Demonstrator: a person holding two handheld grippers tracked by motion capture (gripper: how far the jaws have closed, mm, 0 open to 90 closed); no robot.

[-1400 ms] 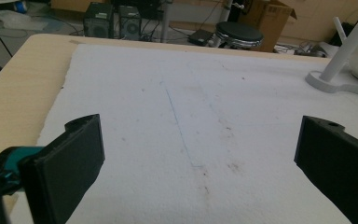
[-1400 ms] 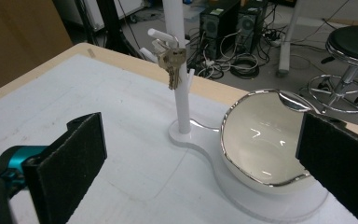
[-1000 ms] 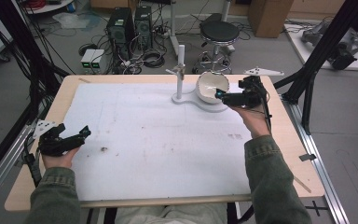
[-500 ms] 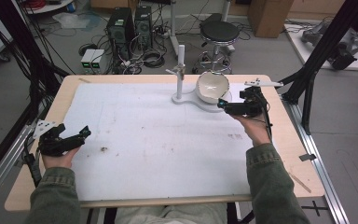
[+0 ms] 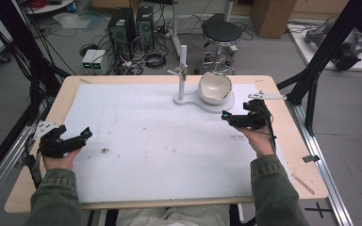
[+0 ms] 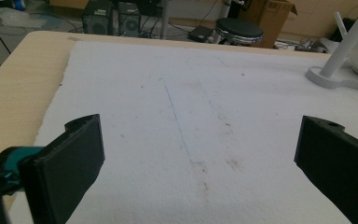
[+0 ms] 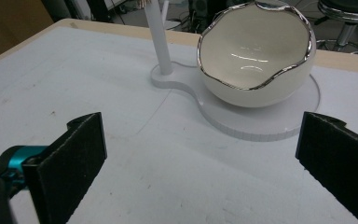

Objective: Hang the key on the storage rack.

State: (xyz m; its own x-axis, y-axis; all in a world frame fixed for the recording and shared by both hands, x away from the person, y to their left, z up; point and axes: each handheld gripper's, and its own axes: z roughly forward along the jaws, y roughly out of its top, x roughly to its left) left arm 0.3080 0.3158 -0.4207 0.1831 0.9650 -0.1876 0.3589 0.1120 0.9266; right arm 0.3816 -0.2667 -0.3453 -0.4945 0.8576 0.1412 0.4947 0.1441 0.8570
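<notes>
white egg-shaped ceramic bowl with a jagged silver rim (image 5: pixel 214 87) sits on the round end of a flat white stand base (image 5: pixel 226 104), tilted so its opening faces the person. thin white upright post (image 5: pixel 182 70) rises from the same base, just left of the bowl.

right gripper (image 5: pixel 227 117): now on the near side of the bowl, close to the base edge but apart from it. a second ago it was up at the bowl's right rim; it has since drawn back toward the person. jaws wide apart, nothing between them; bowl (image 7: pixel 254 53) framed ahead of them.

left gripper (image 5: pixel 86 134): well apart from the bowl, at the far left edge of the white foam sheet (image 5: pixel 146 141). unchanged from earlier. jaws apart, empty.
</notes>
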